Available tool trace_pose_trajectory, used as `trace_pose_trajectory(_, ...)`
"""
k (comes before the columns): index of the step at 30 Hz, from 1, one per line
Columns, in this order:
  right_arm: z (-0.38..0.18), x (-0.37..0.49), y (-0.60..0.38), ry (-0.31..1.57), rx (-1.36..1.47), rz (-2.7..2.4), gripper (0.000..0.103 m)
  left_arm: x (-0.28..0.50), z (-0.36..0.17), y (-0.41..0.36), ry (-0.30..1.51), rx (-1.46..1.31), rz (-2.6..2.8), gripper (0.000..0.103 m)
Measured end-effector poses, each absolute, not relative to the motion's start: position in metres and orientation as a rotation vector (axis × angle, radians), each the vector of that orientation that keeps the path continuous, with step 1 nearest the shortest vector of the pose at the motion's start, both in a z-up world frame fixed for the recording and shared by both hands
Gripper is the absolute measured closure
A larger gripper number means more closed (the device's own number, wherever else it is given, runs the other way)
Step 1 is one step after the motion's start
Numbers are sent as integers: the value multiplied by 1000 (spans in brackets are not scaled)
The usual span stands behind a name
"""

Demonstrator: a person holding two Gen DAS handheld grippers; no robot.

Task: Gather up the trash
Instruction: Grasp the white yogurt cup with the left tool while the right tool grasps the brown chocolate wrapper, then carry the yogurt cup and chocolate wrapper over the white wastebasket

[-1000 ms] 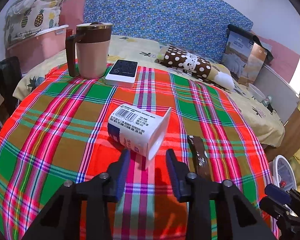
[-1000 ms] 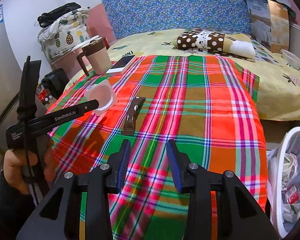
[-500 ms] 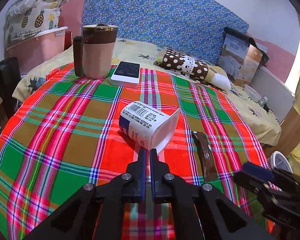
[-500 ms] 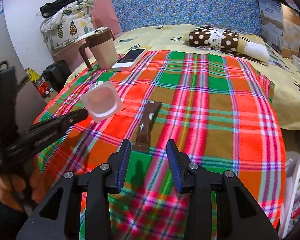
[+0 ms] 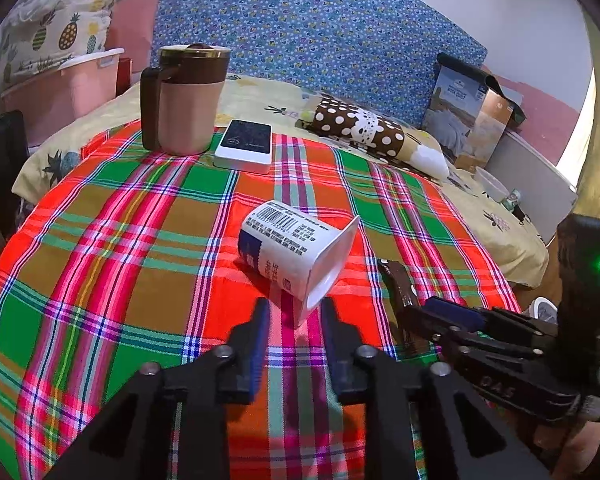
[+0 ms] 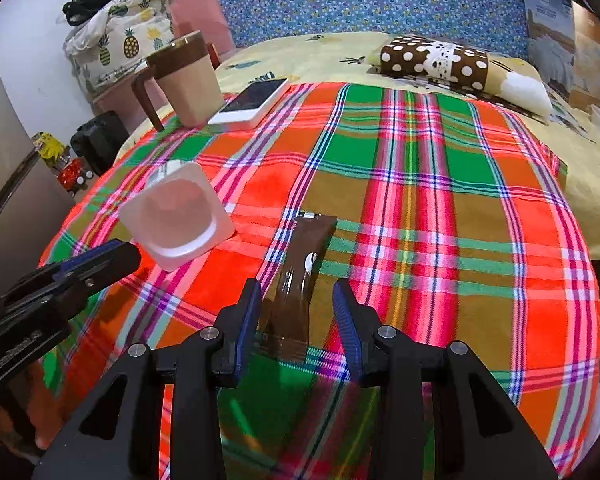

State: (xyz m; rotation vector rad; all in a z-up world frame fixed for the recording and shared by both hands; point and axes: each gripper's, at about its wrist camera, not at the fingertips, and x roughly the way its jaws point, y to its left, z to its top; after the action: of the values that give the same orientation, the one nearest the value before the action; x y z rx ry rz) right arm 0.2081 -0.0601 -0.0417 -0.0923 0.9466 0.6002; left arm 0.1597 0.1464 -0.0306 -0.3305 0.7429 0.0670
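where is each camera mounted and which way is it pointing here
Left wrist: sits on the left gripper, tilted down at the tipped yogurt cup; its own fingers show, jaws opening with the cup's rim between them, untouched.
Right wrist: sits on the right gripper, tilted down at the brown wrapper; its open fingers straddle it.
Shared: cup, wrapper, mug, phone, plaid cloth; each view sees the other gripper.

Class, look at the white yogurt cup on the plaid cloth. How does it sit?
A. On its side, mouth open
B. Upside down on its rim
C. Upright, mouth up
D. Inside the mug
A: the yogurt cup lies on its side on the plaid cloth, barcode up, and the right wrist view looks into its open mouth.
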Motion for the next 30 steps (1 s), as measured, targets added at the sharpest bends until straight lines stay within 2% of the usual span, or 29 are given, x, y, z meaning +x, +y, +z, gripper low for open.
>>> trace_pose_trajectory(1, -43, 208, -60, 951, -92, 596, 63, 160, -30, 146, 742, -331, 64, 74)
trace_pose_trajectory(2, -43, 207, -61, 949, -93, 592, 69, 161, -30, 145, 743, -330, 64, 74)
trace_pose_trajectory(3, -43, 208, -62, 947, -95, 587, 83, 163, -32, 145, 748, -332, 60, 74)
trace_pose_trajectory(16, -33, 201, -81, 918, -49, 587, 84, 188, -43, 142, 781, -337, 144, 76)
trace_pose_trajectory(18, -33, 201, -84, 916, -43, 584, 84, 189, -43, 141, 780, -326, 152, 91)
trace_pose_trajectory(20, -31, 200, -88, 912, -39, 580, 84, 189, -43, 141, 782, -321, 155, 97)
trace_pose_trajectory(30, -21, 184, -120, 879, -6, 542, 84, 165, -23, 114, 741, -266, 95, 97)
